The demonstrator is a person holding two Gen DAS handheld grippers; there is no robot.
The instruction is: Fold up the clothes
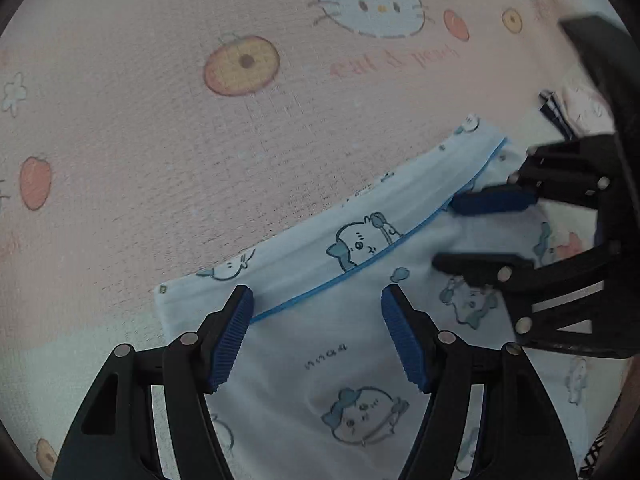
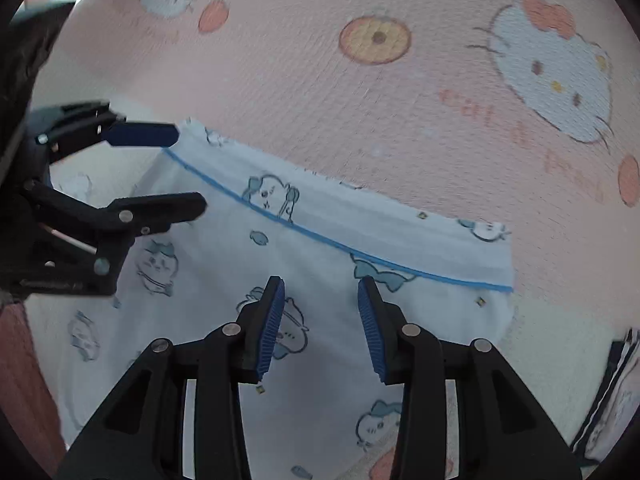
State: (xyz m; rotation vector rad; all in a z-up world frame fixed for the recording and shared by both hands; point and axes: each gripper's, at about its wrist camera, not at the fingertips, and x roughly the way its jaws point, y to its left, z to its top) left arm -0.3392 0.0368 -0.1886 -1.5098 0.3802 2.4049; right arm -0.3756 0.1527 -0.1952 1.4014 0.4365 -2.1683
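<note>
A light blue garment [image 1: 320, 360] printed with small cartoon animals lies flat on the bed, a blue piped seam [image 1: 360, 268] running below its folded top band. My left gripper [image 1: 317, 294] hangs just above that seam near the garment's left corner, jaws wide open with nothing between them. In the right wrist view the same garment [image 2: 360, 232] spreads under my right gripper [image 2: 320, 282], whose jaws stand partly apart above the cloth without pinching it. Each gripper also shows from the side in the other's view: the right gripper [image 1: 444, 232] and the left gripper [image 2: 190, 168].
The garment rests on a pink bedsheet [image 1: 180, 140] printed with cat faces and fruit, which stretches well beyond it. A dark-and-white striped item [image 2: 616, 380] lies at the right edge, also seen as the striped item [image 1: 556, 112]. Reddish cloth [image 2: 24, 360] shows at lower left.
</note>
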